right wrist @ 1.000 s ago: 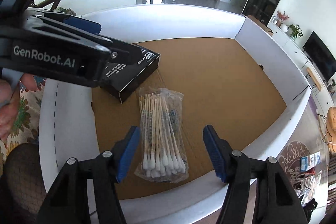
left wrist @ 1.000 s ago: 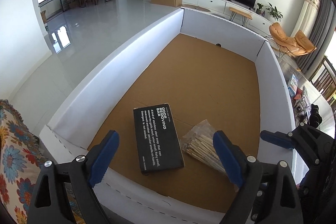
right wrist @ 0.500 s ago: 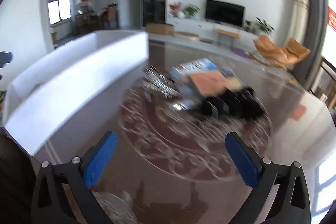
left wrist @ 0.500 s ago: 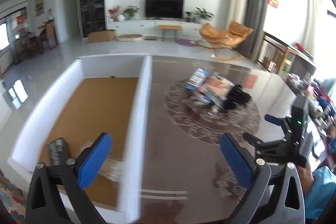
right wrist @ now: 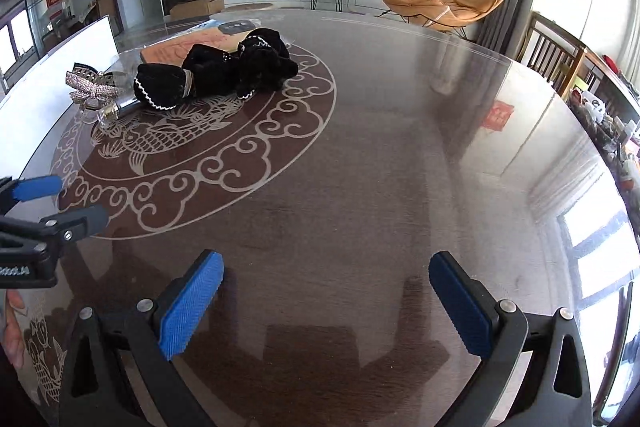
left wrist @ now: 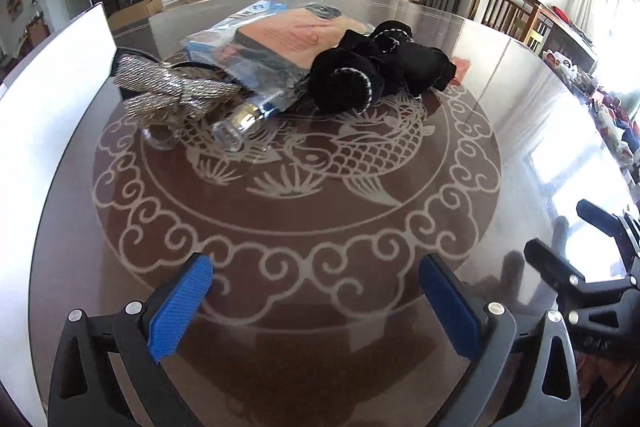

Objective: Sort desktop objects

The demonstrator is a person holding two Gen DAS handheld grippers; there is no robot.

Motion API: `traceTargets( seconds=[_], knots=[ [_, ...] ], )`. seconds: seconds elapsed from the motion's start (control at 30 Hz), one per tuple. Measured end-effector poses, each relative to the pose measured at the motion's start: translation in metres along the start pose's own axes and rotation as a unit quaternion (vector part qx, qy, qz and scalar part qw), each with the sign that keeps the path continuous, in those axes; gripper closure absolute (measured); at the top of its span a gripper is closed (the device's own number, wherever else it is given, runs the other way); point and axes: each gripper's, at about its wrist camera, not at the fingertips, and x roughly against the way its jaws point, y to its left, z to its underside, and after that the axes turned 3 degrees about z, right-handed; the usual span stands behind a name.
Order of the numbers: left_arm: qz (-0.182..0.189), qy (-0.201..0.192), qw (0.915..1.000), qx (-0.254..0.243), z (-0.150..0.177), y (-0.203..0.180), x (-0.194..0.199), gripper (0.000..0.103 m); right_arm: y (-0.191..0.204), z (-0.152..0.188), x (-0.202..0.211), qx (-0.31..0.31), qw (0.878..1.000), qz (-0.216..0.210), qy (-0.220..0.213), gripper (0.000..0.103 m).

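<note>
Both grippers, left gripper (left wrist: pixel 316 301) and right gripper (right wrist: pixel 326 301), hung spread and empty over the worktop (right wrist: pixel 380 167). Step in hand looked like picking the next item. Next move called for reaching the far-left pile: black cloth bundle (left wrist: pixel 380 71), glass bottle (left wrist: pixel 240 123).

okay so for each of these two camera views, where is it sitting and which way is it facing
Left wrist: on the left gripper, angled down over the glass table toward the pile; its open blue pads and the right gripper show.
Right wrist: on the right gripper, facing barer tabletop; the left gripper shows.
Shared: black fabric items, sparkly bow.
</note>
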Motion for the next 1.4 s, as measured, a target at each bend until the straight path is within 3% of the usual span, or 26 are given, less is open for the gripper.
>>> traceTargets(
  seconds=[0.17, 1.4],
  knots=[
    [-0.02, -0.028, 0.9994, 0.005, -0.009, -0.006, -0.009, 0.0, -0.009, -0.006, -0.011, -0.02, 1.0, -0.021, 0.011, 0.0],
    [-0.021, -0.028, 0.9994, 0.005, -0.01, -0.005, -0.008, 0.0, 0.004, -0.001, -0.01, -0.016, 1.0, -0.018, 0.012, 0.0]
  ],
)
